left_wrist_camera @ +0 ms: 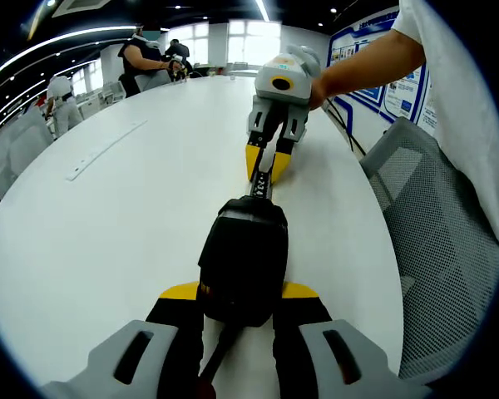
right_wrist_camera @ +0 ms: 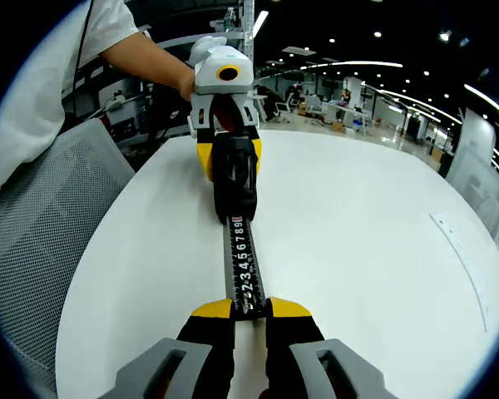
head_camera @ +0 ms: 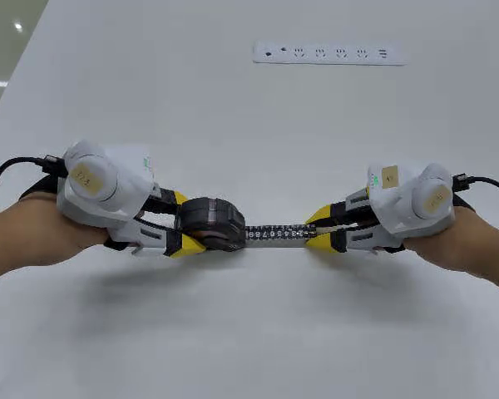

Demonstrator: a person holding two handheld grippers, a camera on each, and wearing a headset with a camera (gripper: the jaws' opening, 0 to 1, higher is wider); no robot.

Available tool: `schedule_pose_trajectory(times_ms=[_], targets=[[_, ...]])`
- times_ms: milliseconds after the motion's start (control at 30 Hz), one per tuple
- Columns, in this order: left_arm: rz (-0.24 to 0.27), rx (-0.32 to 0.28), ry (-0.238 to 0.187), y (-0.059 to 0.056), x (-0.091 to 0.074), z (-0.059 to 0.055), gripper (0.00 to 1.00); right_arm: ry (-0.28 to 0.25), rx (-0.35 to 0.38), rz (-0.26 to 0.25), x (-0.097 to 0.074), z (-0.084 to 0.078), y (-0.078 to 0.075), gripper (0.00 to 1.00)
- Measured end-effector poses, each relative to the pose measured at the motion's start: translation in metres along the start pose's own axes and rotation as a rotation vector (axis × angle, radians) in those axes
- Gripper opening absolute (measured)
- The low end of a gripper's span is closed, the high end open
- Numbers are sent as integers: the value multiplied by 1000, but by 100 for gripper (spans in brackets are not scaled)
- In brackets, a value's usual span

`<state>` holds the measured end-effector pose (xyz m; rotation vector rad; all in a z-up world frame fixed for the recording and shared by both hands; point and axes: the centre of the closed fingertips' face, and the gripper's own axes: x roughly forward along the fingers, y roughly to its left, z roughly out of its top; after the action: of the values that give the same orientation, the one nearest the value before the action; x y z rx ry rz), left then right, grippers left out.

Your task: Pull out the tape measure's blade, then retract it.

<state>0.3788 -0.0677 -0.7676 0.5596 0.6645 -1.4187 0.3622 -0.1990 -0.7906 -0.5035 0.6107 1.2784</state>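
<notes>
A dark grey tape measure [head_camera: 210,224] lies just above the white table, and my left gripper [head_camera: 185,224] is shut on its case [left_wrist_camera: 243,259]. A short length of blade [head_camera: 276,233] with black numbers runs out to the right. My right gripper [head_camera: 320,229] is shut on the blade's end [right_wrist_camera: 248,301]. In the right gripper view the blade [right_wrist_camera: 240,262] leads straight to the case [right_wrist_camera: 235,176] and the left gripper [right_wrist_camera: 226,154] behind it. The left gripper view shows the right gripper [left_wrist_camera: 267,164] beyond the case.
A white power strip [head_camera: 328,53] lies at the far side of the table [head_camera: 249,332]. Grey mesh chairs [left_wrist_camera: 437,241] stand by the table's edge. People sit at the table's far end [left_wrist_camera: 150,58]. A black cable [head_camera: 0,179] trails from the left gripper.
</notes>
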Motion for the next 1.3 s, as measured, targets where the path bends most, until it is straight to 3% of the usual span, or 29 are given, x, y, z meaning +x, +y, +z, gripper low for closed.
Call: schedule_pose_trajectory(times_ms=[1300], targets=[[-1,2,4,-1,0,0,27,56,26,-33,-41,-33,3,10]])
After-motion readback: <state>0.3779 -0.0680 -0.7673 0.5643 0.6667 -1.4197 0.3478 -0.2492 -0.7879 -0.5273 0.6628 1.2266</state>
